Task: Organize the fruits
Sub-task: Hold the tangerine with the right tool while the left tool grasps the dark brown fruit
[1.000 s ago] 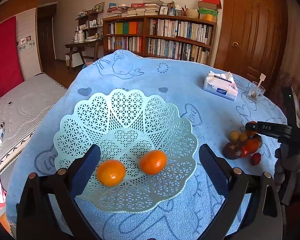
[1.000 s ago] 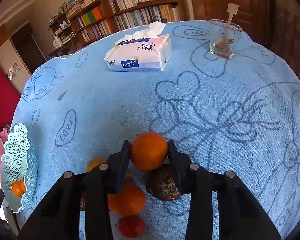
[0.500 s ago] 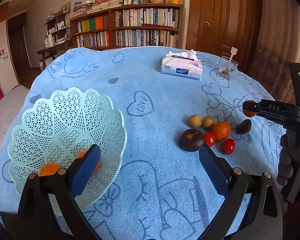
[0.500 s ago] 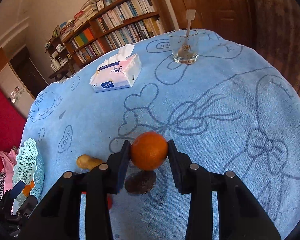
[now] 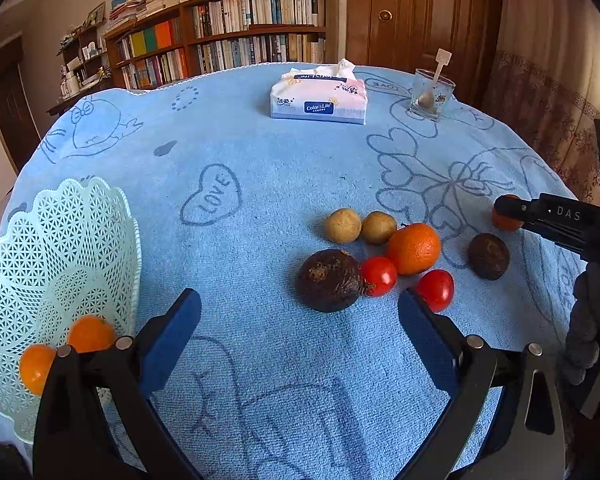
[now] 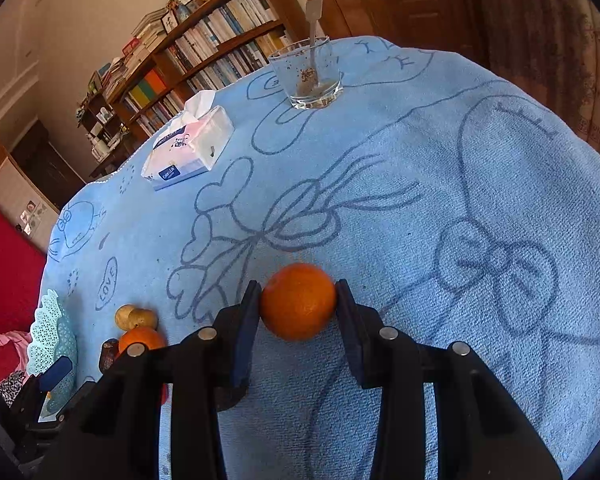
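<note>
My right gripper (image 6: 297, 308) is shut on an orange (image 6: 298, 301), held above the blue cloth; the left wrist view shows that orange (image 5: 505, 220) at the far right behind the black finger. My left gripper (image 5: 299, 316) is open and empty, hovering just before the fruit pile: an orange (image 5: 414, 248), two tomatoes (image 5: 378, 276), two dark round fruits (image 5: 328, 280) and two tan round fruits (image 5: 343, 226). The mint lattice basket (image 5: 60, 248) at left holds two oranges (image 5: 90, 333).
A tissue pack (image 5: 319, 96) and a glass with a spoon (image 5: 431, 90) stand at the table's far side. The round table's edge drops off at right, near a curtain. Bookshelves and a wooden door lie behind.
My left gripper has swung right from over the basket to face the fruit pile. My right gripper has lifted the orange off the pile and carried it rightward.
</note>
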